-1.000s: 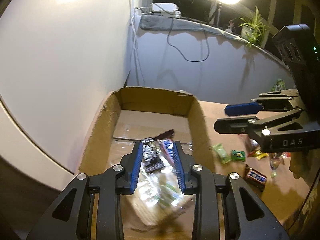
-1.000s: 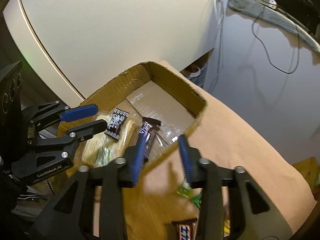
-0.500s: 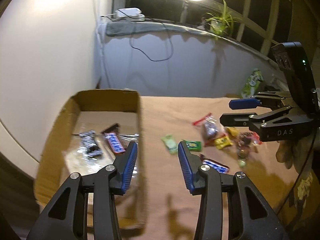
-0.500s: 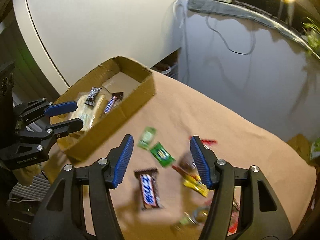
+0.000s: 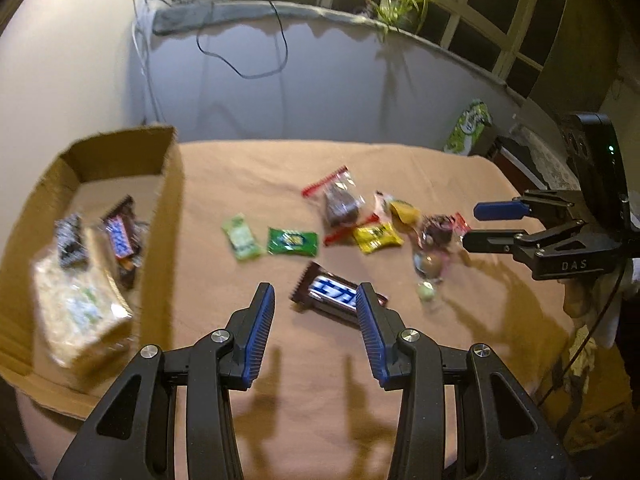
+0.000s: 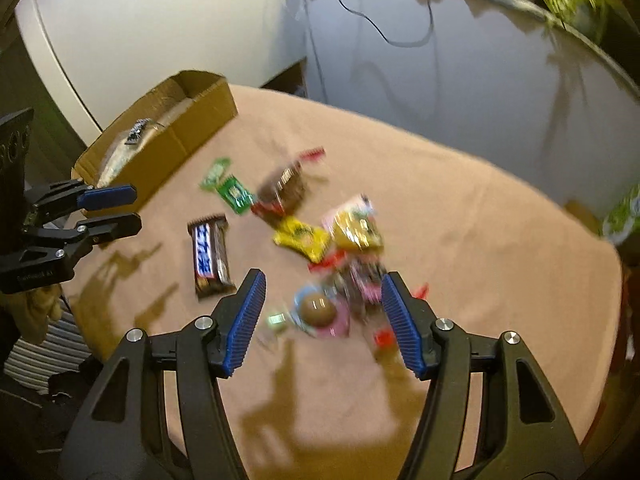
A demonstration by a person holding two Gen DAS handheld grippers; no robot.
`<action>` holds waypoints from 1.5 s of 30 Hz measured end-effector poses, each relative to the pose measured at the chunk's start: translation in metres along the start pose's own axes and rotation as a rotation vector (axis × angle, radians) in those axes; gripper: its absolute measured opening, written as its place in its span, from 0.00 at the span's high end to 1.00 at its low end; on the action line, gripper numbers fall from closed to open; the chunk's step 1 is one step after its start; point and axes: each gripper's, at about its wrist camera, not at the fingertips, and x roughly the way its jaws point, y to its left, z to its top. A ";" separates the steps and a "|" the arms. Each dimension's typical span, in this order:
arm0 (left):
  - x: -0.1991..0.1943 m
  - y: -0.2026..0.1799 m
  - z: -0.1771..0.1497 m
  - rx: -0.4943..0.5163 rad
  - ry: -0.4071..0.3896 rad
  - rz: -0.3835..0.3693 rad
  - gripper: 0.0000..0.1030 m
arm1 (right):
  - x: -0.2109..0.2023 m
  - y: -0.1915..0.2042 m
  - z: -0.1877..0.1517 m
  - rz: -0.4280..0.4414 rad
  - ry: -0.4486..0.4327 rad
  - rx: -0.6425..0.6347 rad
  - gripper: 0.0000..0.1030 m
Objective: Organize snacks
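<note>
A cardboard box point(image 5: 170, 184) point(image 6: 176, 144) at the table's left holds a clear cracker pack point(image 5: 76, 312) and two dark bars. Loose snacks lie on the tan cloth: a Snickers bar point(image 5: 334, 292) point(image 6: 210, 254), two green packets point(image 5: 292, 242) point(image 6: 234, 192), a yellow packet point(image 5: 376, 236) point(image 6: 300, 236), a brown cookie bag point(image 5: 340, 204) and a round chocolate point(image 6: 318, 310). My left gripper point(image 5: 314, 312) is open and empty, hovering just short of the Snickers bar. My right gripper point(image 6: 324, 312) is open and empty above the round chocolate.
A grey wall with a hanging cable point(image 5: 248, 60) stands behind the table. A green bag point(image 5: 468, 128) stands at the far right corner. A potted plant point(image 5: 400, 4) sits on the ledge. The table edge curves away at the right.
Both grippers have swung right, away from the box and over the loose snacks. The left gripper has opened and left the cracker pack in the box.
</note>
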 end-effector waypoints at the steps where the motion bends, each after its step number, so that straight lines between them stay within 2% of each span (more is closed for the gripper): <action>1: 0.002 -0.002 -0.001 -0.001 0.010 -0.005 0.60 | 0.000 -0.002 -0.005 0.012 0.005 0.006 0.39; 5: 0.015 -0.005 -0.005 -0.018 0.055 -0.029 0.60 | 0.008 -0.004 -0.019 0.050 0.035 0.006 0.40; 9: 0.022 -0.004 -0.007 -0.046 0.076 -0.039 0.57 | 0.021 -0.002 -0.025 0.073 0.062 0.014 0.51; 15: 0.033 0.000 -0.005 -0.093 0.100 -0.057 0.53 | 0.038 -0.002 -0.024 0.068 0.078 0.021 0.59; 23: 0.053 -0.003 0.001 -0.108 0.139 -0.044 0.46 | 0.047 0.007 -0.019 0.012 0.086 -0.036 0.60; 28: 0.065 -0.018 0.007 -0.061 0.151 -0.012 0.46 | 0.052 0.009 -0.016 0.000 0.091 -0.051 0.60; 32: 0.075 -0.039 0.004 0.057 0.160 0.041 0.46 | 0.053 0.013 -0.017 -0.015 0.096 -0.079 0.60; 34: 0.076 -0.043 0.002 0.094 0.155 0.061 0.46 | 0.053 0.013 -0.018 -0.023 0.098 -0.083 0.66; 36: 0.076 -0.044 0.000 0.110 0.146 0.068 0.51 | 0.054 0.012 -0.020 -0.030 0.099 -0.087 0.68; 40: 0.074 -0.037 -0.001 0.111 0.133 0.073 0.70 | 0.052 0.008 -0.022 -0.025 0.096 -0.081 0.68; 42: 0.072 -0.033 -0.003 0.110 0.127 0.078 0.74 | 0.051 0.008 -0.023 -0.025 0.093 -0.078 0.69; 45: 0.070 -0.029 -0.005 0.098 0.124 0.068 0.74 | 0.049 0.007 -0.024 -0.020 0.087 -0.069 0.69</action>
